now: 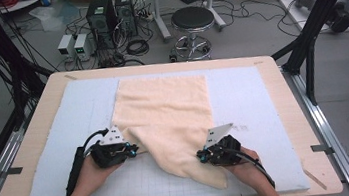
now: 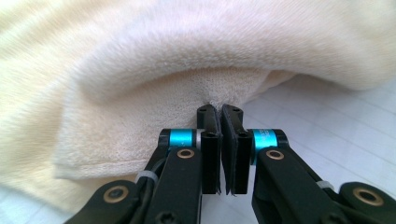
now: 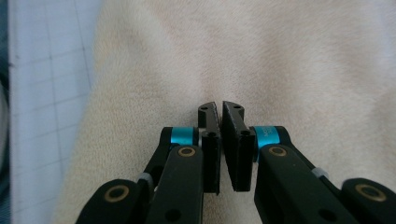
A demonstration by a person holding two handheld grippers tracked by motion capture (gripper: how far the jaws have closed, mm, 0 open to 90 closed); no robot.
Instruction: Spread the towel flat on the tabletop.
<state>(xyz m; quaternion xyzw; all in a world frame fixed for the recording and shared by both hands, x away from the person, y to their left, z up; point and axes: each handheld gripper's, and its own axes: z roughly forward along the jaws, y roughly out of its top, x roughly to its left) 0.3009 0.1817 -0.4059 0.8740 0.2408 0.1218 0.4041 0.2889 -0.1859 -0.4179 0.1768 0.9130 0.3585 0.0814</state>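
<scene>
Bunching cream towel (image 1: 164, 109) apparently pinched between both tongs.

Towel (image 1: 164, 109): fluffy cream terry cloth; mat (image 1: 242, 94): matt foam.

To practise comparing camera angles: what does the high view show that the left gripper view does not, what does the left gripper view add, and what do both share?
High view: the whole cream towel spread over the pale blue mat on the wooden table, a stool and computers beyond, and the right tongs at the towel's near right edge.

Left gripper view: a close look at the left tongs, jaws shut, pinching a fold of towel edge.

Both: the towel, the gridded mat, and the left tongs.
</scene>
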